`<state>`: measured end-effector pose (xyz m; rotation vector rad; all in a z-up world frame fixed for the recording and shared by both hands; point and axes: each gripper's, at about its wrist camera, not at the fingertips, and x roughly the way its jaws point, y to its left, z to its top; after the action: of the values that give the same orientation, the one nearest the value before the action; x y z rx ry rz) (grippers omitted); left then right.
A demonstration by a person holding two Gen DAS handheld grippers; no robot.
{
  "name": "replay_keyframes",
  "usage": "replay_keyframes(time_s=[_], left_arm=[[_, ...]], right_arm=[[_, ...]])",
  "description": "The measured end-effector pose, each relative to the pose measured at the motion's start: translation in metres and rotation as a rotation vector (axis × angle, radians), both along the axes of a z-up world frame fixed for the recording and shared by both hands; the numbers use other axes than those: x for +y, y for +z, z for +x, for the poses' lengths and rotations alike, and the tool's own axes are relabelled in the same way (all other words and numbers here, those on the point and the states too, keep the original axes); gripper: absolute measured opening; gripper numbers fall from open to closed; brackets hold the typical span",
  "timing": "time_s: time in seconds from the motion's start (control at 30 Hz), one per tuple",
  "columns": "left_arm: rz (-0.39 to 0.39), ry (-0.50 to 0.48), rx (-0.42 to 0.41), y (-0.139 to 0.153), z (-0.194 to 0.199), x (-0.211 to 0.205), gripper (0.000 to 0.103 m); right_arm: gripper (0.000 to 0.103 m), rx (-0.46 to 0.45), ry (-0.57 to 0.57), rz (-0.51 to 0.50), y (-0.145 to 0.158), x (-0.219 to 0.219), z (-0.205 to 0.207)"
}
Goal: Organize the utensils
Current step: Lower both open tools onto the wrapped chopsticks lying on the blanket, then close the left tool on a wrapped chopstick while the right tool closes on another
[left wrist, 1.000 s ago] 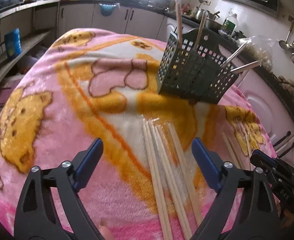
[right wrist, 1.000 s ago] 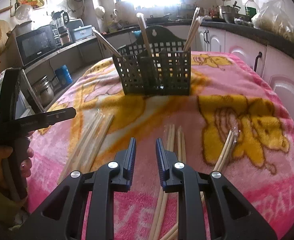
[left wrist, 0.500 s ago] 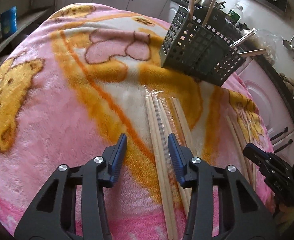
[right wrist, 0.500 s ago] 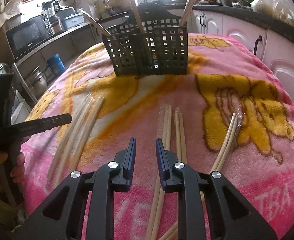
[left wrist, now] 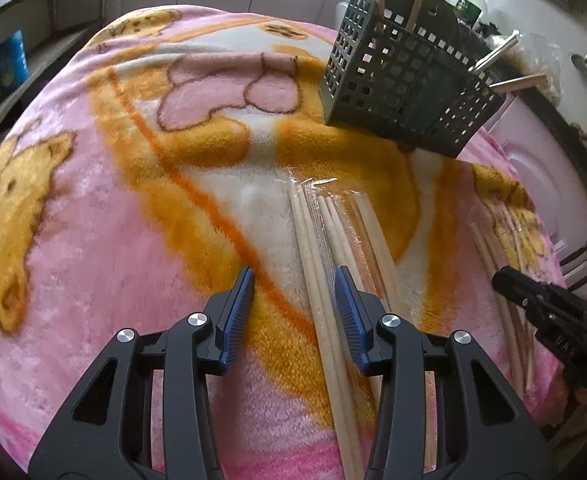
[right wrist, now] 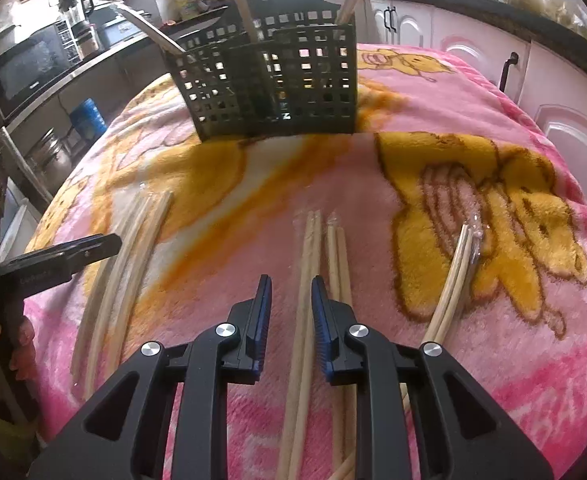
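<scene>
You have a few utensils standing in the caddy (right wrist: 277, 80), while several wrapped chopstick pairs (right wrist: 305, 280) lie loose on the blanket (left wrist: 93, 220), and your left gripper (left wrist: 293, 304) and right gripper (right wrist: 291, 320) hover over them, jaws apart, pinching nothing

Kitchen: white cabinets (right wrist: 445, 36), dark countertop (right wrist: 493, 12), microwave (right wrist: 29, 68) on shelf, bright window light.

Left claw (left wrist: 293, 292) narrowed, lowered over wrapped chopsticks (left wrist: 317, 264); nothing gripped.
</scene>
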<state>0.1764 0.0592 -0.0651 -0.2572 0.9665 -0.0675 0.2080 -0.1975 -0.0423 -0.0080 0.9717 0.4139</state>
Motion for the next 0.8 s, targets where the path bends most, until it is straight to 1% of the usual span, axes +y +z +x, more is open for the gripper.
replay_keyframes(time_s=[0.07, 0.13, 0.27, 0.4, 0.47, 0.6, 0.67, 0.73, 0.8], left_arm=[[0.024, -0.001, 0.003, 0.0, 0.003, -0.001, 0.031], [0.031, -0.002, 0.007, 0.0, 0.005, -0.001, 0.029], [0.022, 0.005, 0.016, -0.001, 0.009, 0.004, 0.021], [-0.016, 0.01, 0.033, -0.001, 0.016, 0.013, 0.017], [-0.029, 0.011, 0.042, -0.001, 0.018, 0.015, 0.016], [-0.088, 0.013, 0.071, -0.002, 0.029, 0.024, 0.016], [-0.099, 0.01, 0.083, -0.002, 0.034, 0.026, 0.016], [-0.108, 0.008, 0.096, -0.002, 0.041, 0.028, 0.016], [-0.115, 0.005, 0.107, -0.002, 0.048, 0.028, 0.016]], right_arm=[[0.02, 0.021, -0.004, 0.001, -0.003, 0.0, 0.005], [0.02, 0.041, 0.004, 0.007, -0.005, 0.002, 0.01], [0.023, 0.063, 0.017, 0.008, -0.004, 0.007, 0.02], [0.029, 0.093, 0.047, -0.004, -0.002, 0.017, 0.033], [0.029, 0.1, 0.055, -0.009, -0.001, 0.02, 0.039], [0.029, 0.149, 0.068, -0.011, -0.003, 0.028, 0.054], [0.029, 0.172, 0.066, -0.008, -0.004, 0.031, 0.061], [0.027, 0.178, 0.073, -0.017, -0.003, 0.034, 0.064], [0.016, 0.183, 0.079, -0.025, -0.002, 0.035, 0.068]])
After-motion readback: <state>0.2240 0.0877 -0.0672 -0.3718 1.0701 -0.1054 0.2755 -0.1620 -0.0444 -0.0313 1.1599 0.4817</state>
